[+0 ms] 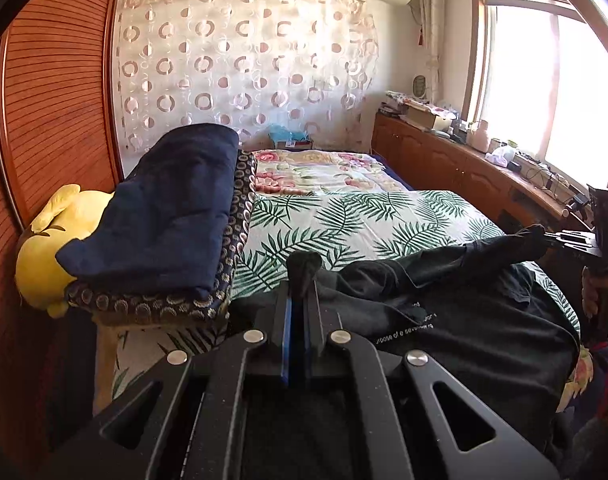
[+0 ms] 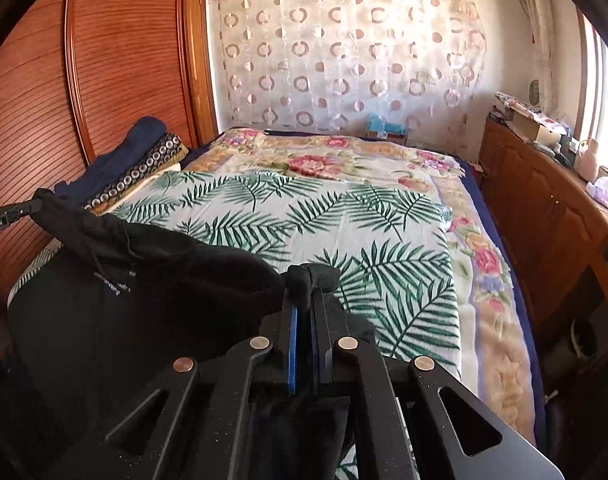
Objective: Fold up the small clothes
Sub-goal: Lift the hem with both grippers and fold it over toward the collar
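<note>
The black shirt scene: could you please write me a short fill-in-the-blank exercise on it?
1. Both grippers, left and right, are shut on the ____ shirt.
2. The sheet under the shirt has a green ____ print.
3. The plush toy beside the folded blankets is ____.

Missing words: black; leaf; yellow

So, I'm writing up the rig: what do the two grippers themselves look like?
Both are matte black metal. The left gripper and right gripper have blue-lined jaws, slotted linkage arms and round silver pivot pins. The left one's side carries small white lettering. No cables show.
</note>
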The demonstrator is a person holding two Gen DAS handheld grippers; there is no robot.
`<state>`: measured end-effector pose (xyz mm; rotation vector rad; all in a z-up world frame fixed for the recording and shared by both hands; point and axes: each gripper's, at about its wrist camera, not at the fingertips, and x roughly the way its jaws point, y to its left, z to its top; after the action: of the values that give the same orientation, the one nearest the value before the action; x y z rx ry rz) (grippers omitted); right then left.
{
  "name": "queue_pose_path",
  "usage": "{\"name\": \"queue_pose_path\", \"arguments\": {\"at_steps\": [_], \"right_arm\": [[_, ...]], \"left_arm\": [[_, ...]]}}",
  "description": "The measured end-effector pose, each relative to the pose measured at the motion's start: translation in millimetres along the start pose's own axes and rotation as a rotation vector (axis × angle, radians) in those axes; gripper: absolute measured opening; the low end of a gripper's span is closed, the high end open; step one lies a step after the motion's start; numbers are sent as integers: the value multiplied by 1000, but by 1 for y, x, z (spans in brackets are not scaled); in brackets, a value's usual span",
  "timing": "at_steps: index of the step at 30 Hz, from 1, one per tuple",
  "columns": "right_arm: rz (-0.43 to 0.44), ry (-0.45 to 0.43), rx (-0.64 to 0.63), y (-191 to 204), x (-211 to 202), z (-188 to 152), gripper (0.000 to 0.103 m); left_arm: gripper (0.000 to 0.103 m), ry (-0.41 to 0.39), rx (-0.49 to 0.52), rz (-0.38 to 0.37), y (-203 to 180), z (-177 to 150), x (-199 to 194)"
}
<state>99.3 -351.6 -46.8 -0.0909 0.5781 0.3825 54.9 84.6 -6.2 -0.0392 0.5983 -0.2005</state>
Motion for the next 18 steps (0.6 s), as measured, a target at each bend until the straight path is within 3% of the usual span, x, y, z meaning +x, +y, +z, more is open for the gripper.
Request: {"name": "queue_pose_path", "arguments": {"at_steps": [7, 18], "right_arm": [[2, -24, 22, 12, -20, 7, 5], [81, -52, 41, 21, -90, -27, 5]], "left_arm": [[5, -50, -35, -23, 3, -7, -30], [5, -77, -63, 5, 23, -32, -97]]}}
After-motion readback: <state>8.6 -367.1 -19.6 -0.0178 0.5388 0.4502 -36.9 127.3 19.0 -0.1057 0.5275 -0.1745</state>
